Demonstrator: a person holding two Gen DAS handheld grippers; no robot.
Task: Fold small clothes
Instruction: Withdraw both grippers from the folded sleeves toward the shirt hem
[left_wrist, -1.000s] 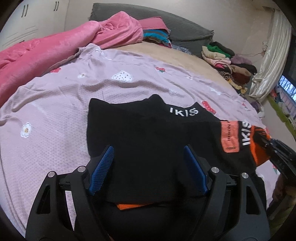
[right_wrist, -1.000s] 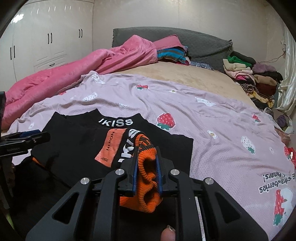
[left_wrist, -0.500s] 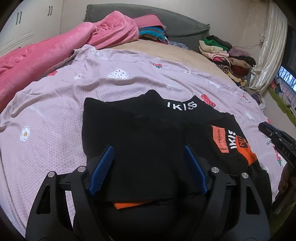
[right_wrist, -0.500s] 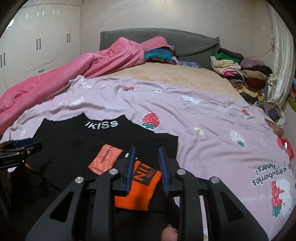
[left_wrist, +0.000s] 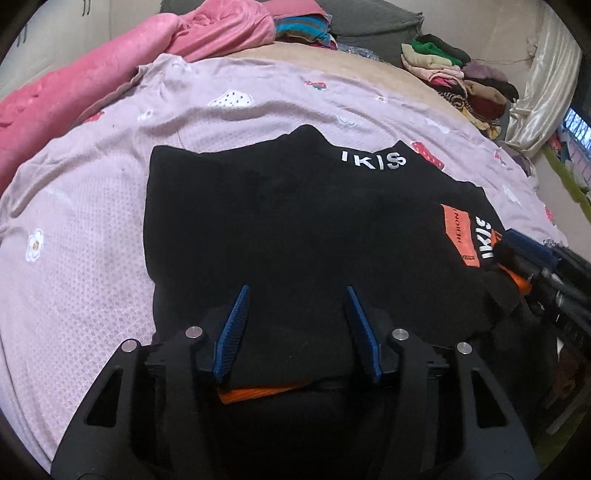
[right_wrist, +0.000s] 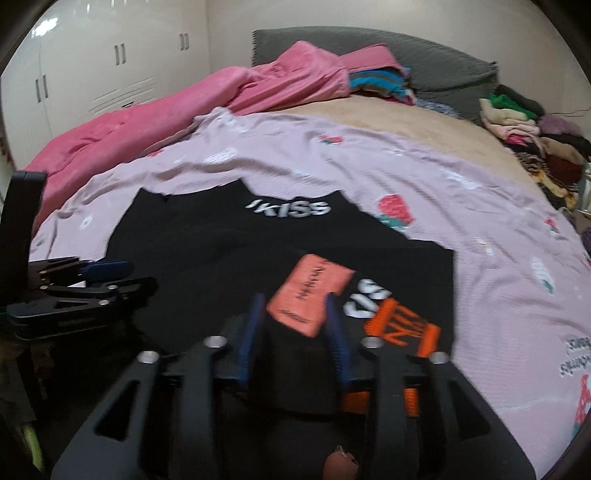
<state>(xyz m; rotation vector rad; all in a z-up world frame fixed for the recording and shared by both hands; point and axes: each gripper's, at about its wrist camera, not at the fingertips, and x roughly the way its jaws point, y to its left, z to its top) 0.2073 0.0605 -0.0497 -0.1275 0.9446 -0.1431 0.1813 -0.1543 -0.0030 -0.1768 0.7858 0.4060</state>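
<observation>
A black garment (left_wrist: 295, 229) with white "IKISS" lettering and orange patches lies partly folded on the lilac bedspread (left_wrist: 85, 236). It also shows in the right wrist view (right_wrist: 229, 251). My left gripper (left_wrist: 297, 291) is open and hovers over the garment's near edge, where an orange hem (left_wrist: 255, 393) peeks out. My right gripper (right_wrist: 293, 299) is open over the garment's right side, just above the orange label (right_wrist: 312, 291). It appears at the right edge of the left wrist view (left_wrist: 532, 254).
A pink blanket (right_wrist: 177, 110) lies along the left of the bed. A stack of folded clothes (left_wrist: 461, 77) sits at the far right by a curtain (left_wrist: 543, 74). A grey headboard cushion (right_wrist: 424, 62) and white wardrobes (right_wrist: 92, 74) stand behind.
My right gripper let go of the orange cuff, opened wider and dropped onto the garment's right side. My left gripper stayed open and moved slightly forward over the near edge.
</observation>
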